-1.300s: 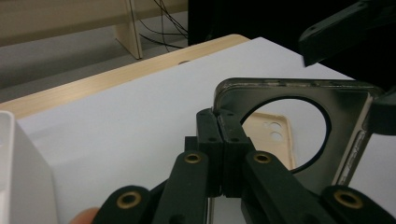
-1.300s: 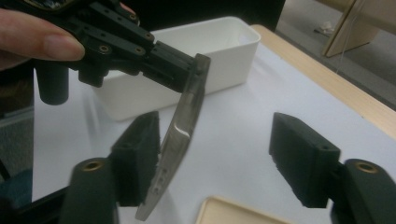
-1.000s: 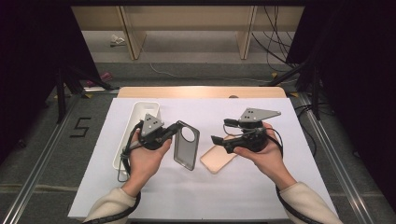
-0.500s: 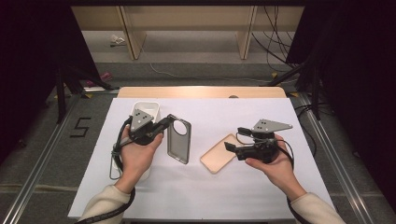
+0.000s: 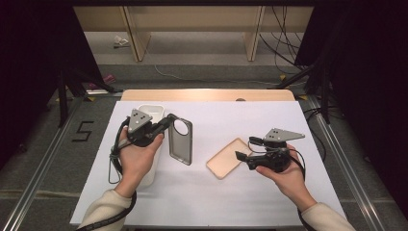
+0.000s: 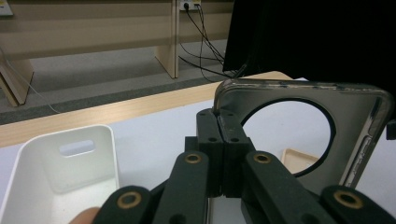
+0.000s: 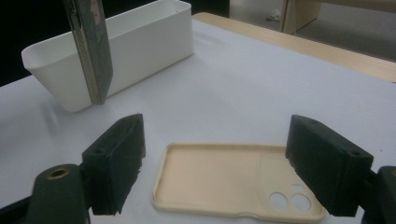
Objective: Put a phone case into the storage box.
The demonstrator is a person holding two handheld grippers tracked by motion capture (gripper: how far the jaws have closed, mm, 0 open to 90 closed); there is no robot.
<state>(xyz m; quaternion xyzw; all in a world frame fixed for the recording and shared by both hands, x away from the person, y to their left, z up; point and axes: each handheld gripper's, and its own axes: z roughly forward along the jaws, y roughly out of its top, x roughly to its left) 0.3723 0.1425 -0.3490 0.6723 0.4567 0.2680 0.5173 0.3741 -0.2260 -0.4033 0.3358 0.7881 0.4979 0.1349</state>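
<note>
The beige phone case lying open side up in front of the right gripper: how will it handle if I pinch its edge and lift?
The beige phone case looks thin-walled and hollow, so probably very light. Its shallow rim may flex under a pinch. Lying flat on the smooth white table cover, it could slide before the open right gripper bites.

Lit evenly from overhead in the high view; white table (image 5: 269, 120) bright, sides of the room sunk in black. Soft, short shadows cast under the clear case (image 5: 181, 142) and beige case (image 5: 228, 158). Slightly soft and grainy throughout. In the left gripper view, near jaws blurred, thin glints along the clear case rim (image 6: 299, 86), white bin (image 6: 65, 163) close to overexposed. In the right gripper view, jaws out of focus, beige case (image 7: 224, 179) sharper, faint shadow beside the bin (image 7: 140, 42).
</note>
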